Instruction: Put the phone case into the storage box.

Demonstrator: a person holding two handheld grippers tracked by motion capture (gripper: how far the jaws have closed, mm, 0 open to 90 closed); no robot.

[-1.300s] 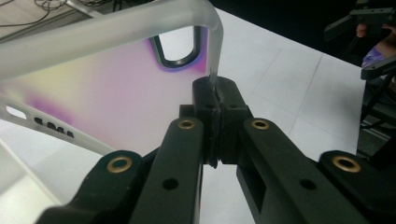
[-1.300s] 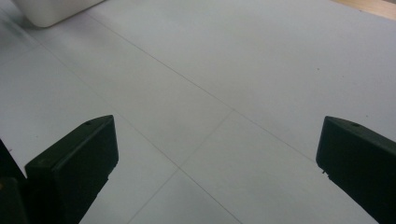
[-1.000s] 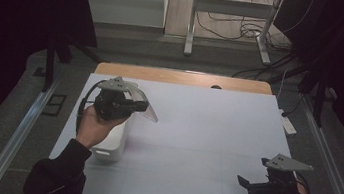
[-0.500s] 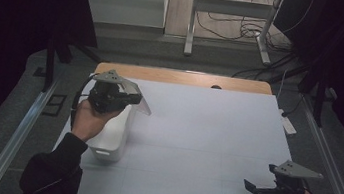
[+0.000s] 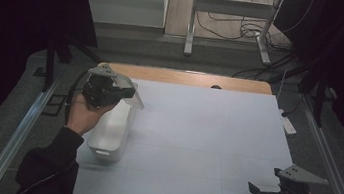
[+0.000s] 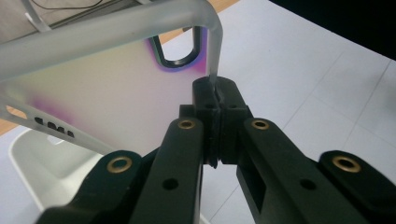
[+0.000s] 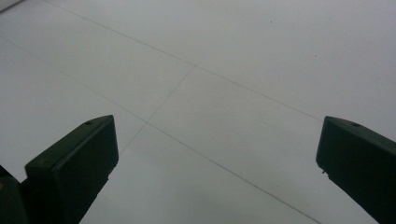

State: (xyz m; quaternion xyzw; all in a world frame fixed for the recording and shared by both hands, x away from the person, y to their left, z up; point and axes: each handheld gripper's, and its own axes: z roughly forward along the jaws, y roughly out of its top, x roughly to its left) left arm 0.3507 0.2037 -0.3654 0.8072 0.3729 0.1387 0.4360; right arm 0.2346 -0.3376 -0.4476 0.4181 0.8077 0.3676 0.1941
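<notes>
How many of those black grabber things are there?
2. The left gripper is up over the white bin at the table's left, pinching a clear phone case. The right gripper is open near the table's front right corner.

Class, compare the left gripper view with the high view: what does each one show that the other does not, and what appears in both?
Left gripper view alone: the camera cut-out in the clear phone case, the slots along its lower edge, and the left tongs pinching its rim.

High view alone: the right tongs open low over the table, the person's hands, the floor and cables beyond.

Both: the phone case held by the left tongs above the white tray, and the pale table surface.
</notes>
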